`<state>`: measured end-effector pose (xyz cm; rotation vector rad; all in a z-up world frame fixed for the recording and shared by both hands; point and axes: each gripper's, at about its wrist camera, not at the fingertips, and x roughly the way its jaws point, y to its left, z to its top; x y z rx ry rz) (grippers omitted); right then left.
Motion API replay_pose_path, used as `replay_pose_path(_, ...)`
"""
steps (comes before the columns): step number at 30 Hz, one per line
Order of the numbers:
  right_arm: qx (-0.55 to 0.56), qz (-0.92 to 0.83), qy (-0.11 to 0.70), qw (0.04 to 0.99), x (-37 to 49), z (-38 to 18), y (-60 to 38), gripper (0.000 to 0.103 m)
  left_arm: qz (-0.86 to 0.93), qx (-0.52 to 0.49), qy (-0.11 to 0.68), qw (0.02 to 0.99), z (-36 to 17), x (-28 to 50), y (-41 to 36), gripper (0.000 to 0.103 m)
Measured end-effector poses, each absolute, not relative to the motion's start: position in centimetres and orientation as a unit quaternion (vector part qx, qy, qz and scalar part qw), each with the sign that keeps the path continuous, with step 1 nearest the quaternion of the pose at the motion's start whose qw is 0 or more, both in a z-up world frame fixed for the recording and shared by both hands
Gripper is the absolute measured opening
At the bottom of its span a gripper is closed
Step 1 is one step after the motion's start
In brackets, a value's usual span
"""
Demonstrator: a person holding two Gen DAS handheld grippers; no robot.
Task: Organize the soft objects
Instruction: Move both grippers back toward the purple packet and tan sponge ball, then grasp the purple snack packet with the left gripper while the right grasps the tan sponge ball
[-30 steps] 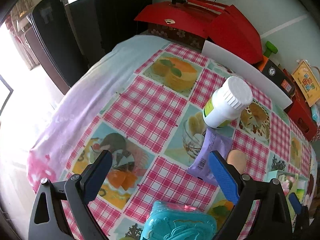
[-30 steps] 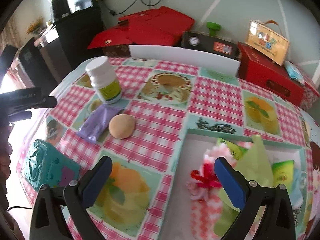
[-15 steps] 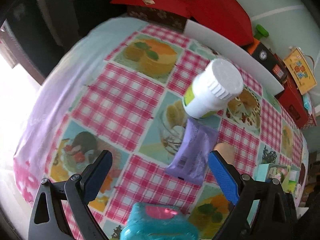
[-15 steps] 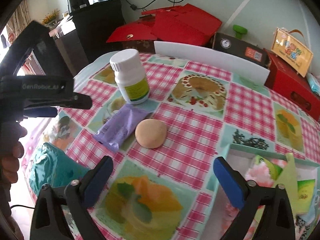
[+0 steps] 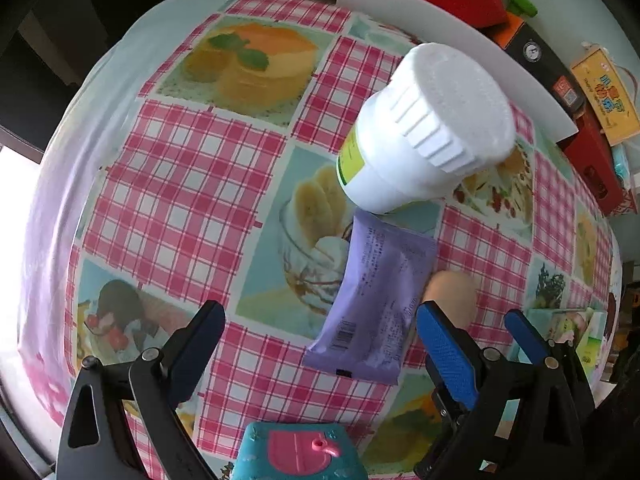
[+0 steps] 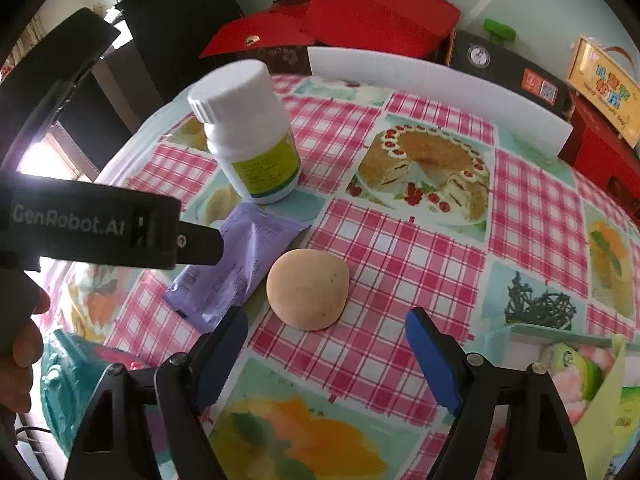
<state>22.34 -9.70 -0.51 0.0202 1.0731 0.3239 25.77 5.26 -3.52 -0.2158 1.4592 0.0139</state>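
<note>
A purple soft packet (image 5: 376, 304) lies on the checked tablecloth just ahead of my open, empty left gripper (image 5: 320, 340); it also shows in the right wrist view (image 6: 236, 268). A tan bun-shaped soft ball (image 6: 307, 289) sits right of the packet, just ahead of my open, empty right gripper (image 6: 324, 344); the left wrist view shows it (image 5: 452, 292) partly hidden behind the right finger. A tray (image 6: 516, 334) at the right holds several soft items.
A white pill bottle (image 5: 420, 132) stands just behind the packet, also in the right wrist view (image 6: 248, 136). A teal toy case (image 5: 296, 454) lies under the left gripper. Red boxes (image 6: 360, 24) and a white board (image 6: 436, 80) line the far table edge.
Both grippers have moved forward and down toward the packet and the ball, which now look much larger. The left gripper now shows at the left of the right wrist view.
</note>
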Motion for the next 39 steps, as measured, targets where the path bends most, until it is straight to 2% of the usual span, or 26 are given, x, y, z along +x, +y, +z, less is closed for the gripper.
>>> replay_pose_path(2,0.007,0.155,0.515,0.843,22.7,-1.0,-9.4,0.081,0.007,-0.103,0.666,0.738,-3.7,26.0,5.3,0.097)
replay_pose_path(21,-0.013,0.147,0.515,0.844,25.0,-2.5,-8.0,0.08,0.008,-0.108,0.673,0.732,-5.4,27.0,6.9,0.097)
replay_pose_path(26,-0.015,0.137,0.514,0.847,24.5,-2.5,-8.6,0.068,0.007,-0.104,0.67,0.735,-4.8,26.9,6.1,0.097)
replay_pose_path(30,-0.002,0.134,0.514,0.847,24.2,-2.4,-9.5,0.067,0.008,-0.096,0.675,0.732,-4.9,26.9,5.0,0.097)
replay_pose_path(32,-0.001,0.13,0.513,0.849,24.1,-2.4,-9.8,0.059,0.008,-0.093,0.677,0.73,-5.0,27.0,4.6,0.097)
replay_pose_path(37,0.02,0.12,0.515,0.849,23.7,-2.4,-11.4,0.059,0.007,-0.078,0.683,0.726,-5.4,27.1,3.1,0.097)
replay_pose_path(39,0.026,0.118,0.514,0.849,23.4,-2.3,-11.9,0.054,0.01,-0.072,0.685,0.725,-5.9,27.3,1.9,0.097)
